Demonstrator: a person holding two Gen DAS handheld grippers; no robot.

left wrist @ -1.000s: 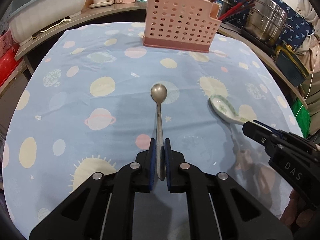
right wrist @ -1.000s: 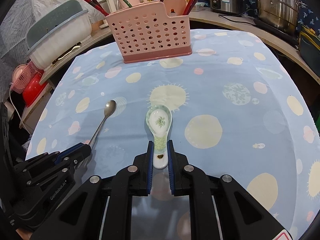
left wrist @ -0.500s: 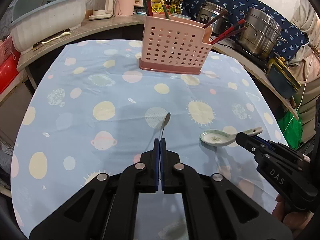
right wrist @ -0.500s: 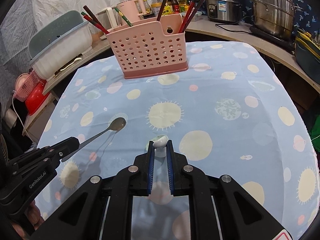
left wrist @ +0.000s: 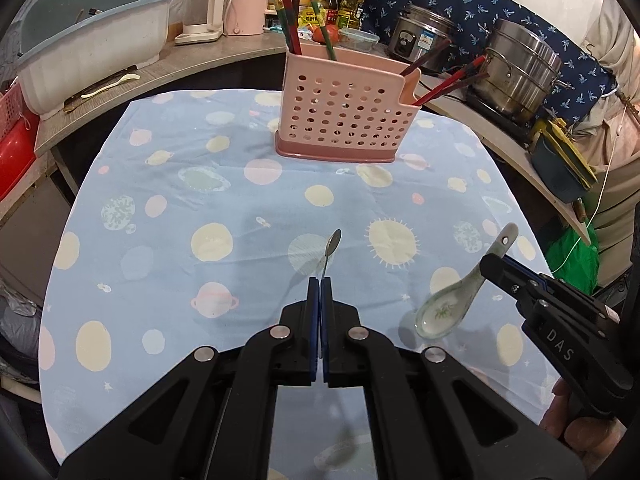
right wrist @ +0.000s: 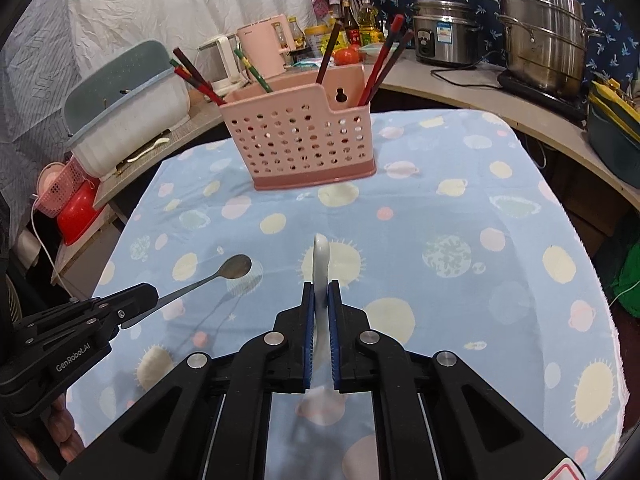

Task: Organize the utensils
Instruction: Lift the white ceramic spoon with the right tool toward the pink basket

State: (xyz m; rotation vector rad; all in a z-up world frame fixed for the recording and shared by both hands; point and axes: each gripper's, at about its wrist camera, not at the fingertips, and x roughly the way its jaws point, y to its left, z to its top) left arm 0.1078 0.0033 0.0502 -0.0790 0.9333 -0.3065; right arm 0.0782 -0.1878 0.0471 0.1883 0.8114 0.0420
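My left gripper (left wrist: 320,280) is shut on a metal spoon (left wrist: 332,246) and holds it above the blue spotted tablecloth, bowl pointing forward; the spoon also shows in the right wrist view (right wrist: 234,267). My right gripper (right wrist: 320,286) is shut on a white ceramic spoon (right wrist: 320,264), held edge-on above the cloth; in the left wrist view this spoon (left wrist: 444,308) hangs bowl down at the right. A pink perforated utensil holder (left wrist: 344,120) with several chopsticks stands at the far side of the table, also in the right wrist view (right wrist: 300,140).
A counter runs behind the table with a white and teal dish basin (left wrist: 92,40), a pink kettle (left wrist: 244,4), a rice cooker (right wrist: 448,32) and a steel steamer pot (left wrist: 520,68). A red basin (right wrist: 78,216) sits low at the left. The tablecloth (right wrist: 460,248) drops off at the right edge.
Both grippers have lifted their spoons off the cloth and risen. The ceramic spoon has tilted, bowl down, and the holder now sits farther below and ahead.
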